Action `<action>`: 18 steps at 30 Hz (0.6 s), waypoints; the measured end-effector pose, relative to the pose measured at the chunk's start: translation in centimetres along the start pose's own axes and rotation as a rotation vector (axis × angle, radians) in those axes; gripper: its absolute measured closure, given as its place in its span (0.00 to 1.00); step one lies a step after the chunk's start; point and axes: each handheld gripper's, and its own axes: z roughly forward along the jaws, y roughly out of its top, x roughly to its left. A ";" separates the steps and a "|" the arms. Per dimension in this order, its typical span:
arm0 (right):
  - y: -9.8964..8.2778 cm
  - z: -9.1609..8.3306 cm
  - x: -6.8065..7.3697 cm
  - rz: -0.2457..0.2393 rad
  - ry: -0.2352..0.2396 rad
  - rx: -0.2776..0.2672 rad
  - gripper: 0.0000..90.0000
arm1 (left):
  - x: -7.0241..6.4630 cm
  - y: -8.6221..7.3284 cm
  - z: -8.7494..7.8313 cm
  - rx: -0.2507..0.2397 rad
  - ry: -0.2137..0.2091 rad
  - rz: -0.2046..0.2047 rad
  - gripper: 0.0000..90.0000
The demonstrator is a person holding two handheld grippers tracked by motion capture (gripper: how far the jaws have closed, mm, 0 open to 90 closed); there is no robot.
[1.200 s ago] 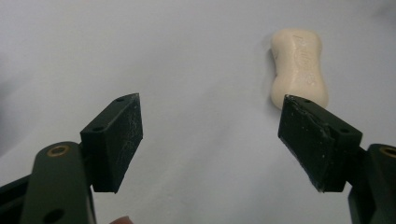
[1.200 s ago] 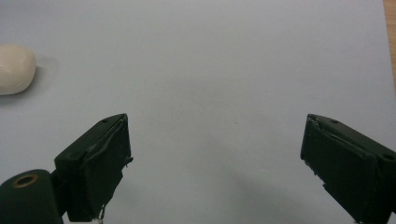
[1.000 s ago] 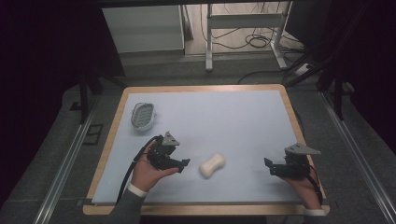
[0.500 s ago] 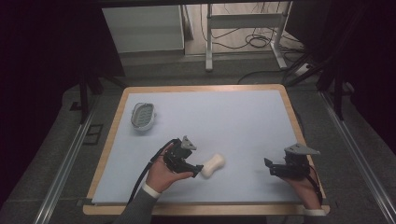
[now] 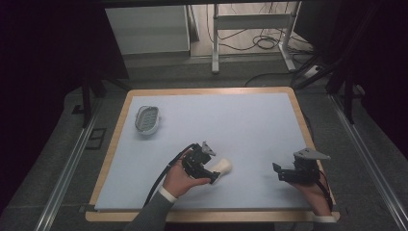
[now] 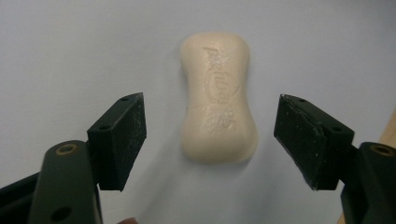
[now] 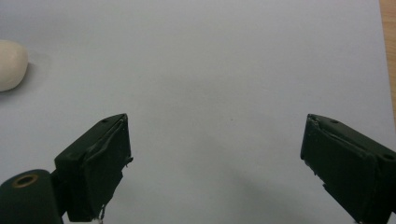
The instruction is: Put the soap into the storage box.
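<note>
High view: left gripper at the soap bar, near the front of the pale surface; right gripper well apart, to the right.
Left gripper view: jaws apart, just been closing, soap bar between them, untouched.
Right gripper view: jaws wide apart over bare surface; soap bar at left edge.
</note>
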 end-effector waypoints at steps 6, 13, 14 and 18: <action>0.0 0.0 -0.1 0.004 -0.003 0.002 0.09 | -0.1 0.9 1.1 0.035 -0.009 -0.006 0.29; -0.1 0.0 -0.1 0.003 -0.005 0.004 0.09 | -0.4 1.7 2.7 0.082 -0.012 0.001 0.33; -0.1 0.0 -0.1 0.004 -0.006 0.004 0.09 | -0.4 1.7 2.8 0.092 -0.017 0.002 0.33; -0.1 0.0 -0.1 0.006 -0.008 0.004 0.09 | -0.4 1.8 3.5 0.113 -0.019 0.000 0.34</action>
